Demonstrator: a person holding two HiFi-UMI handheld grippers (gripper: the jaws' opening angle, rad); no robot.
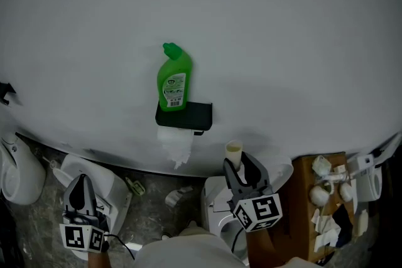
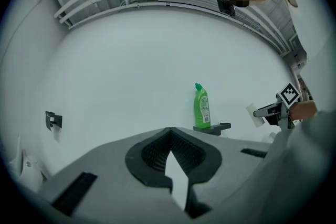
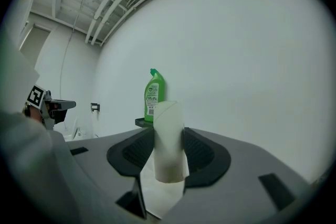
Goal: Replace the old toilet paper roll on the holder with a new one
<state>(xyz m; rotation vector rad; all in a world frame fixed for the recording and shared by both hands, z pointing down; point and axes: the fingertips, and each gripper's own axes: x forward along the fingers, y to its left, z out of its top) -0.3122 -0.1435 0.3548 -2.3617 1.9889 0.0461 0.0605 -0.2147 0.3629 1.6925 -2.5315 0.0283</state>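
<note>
While my right tool [image 3: 168,148] grips the bare cardboard tube [image 3: 169,136] upright, well clear of the holder [image 1: 184,115], my left tool [image 2: 169,132] is clenched empty. Old core's out, I reckon; the paper [image 1: 176,145] hanging beneath may or may not be a fresh roll.

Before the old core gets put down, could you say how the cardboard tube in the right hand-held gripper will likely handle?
The cardboard tube looks hollow and thin-walled, so it is probably light and easily crushed by a squeeze. Held upright in the right hand-held gripper, it seems stiff enough. Being round, it would likely roll if laid sideways.
</note>
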